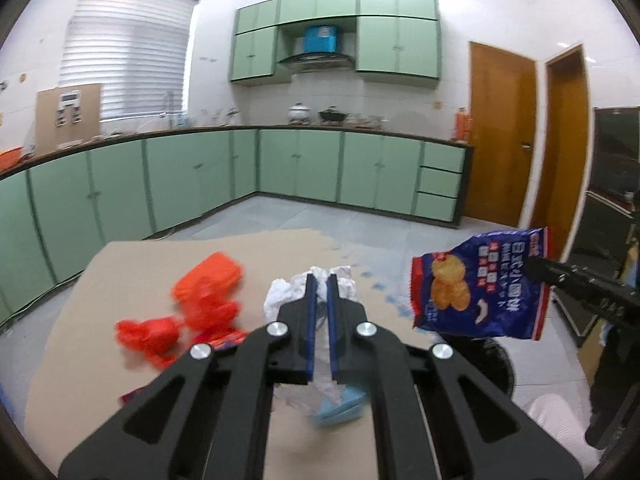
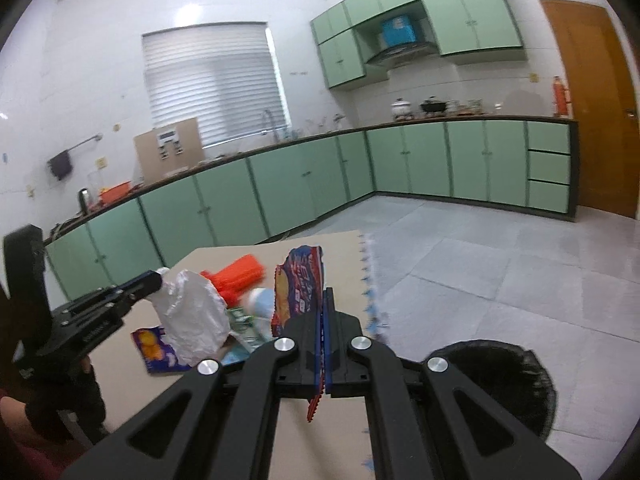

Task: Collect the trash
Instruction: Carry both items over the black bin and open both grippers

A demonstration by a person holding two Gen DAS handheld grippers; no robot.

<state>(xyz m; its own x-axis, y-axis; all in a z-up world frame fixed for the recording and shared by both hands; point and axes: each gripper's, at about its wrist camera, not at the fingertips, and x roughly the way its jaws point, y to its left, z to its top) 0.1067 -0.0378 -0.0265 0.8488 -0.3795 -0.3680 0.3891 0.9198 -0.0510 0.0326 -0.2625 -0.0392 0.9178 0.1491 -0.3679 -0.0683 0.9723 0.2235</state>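
We hold two grippers over a tan cardboard-covered surface (image 1: 72,320) in a kitchen lined with pale green cabinets (image 1: 200,184), a window with white blinds (image 1: 124,52), a range hood (image 1: 318,60) under upper cabinets and two brown wooden doors (image 1: 500,136). The floor (image 2: 480,248) is grey tile.

Our left gripper (image 1: 321,284) has its jaws pinching a crumpled white plastic bag (image 1: 280,292), lifted above the surface; in the right wrist view the same bag (image 2: 192,316) hangs from the jaws. Our right gripper (image 2: 323,300) has its jaws pressed together on a blue chip bag (image 2: 298,280), which the left wrist view shows held in the air, off the right edge of the surface (image 1: 480,284).

On the surface lie blurred orange-red plastic trash (image 1: 208,288), a second small blue snack wrapper (image 2: 154,344), a light blue item (image 1: 340,408) and a green-printed packet (image 2: 242,320). A round bin lined with a black bag (image 2: 508,380) stands on the floor just beside the surface, below and to the right of our right gripper.
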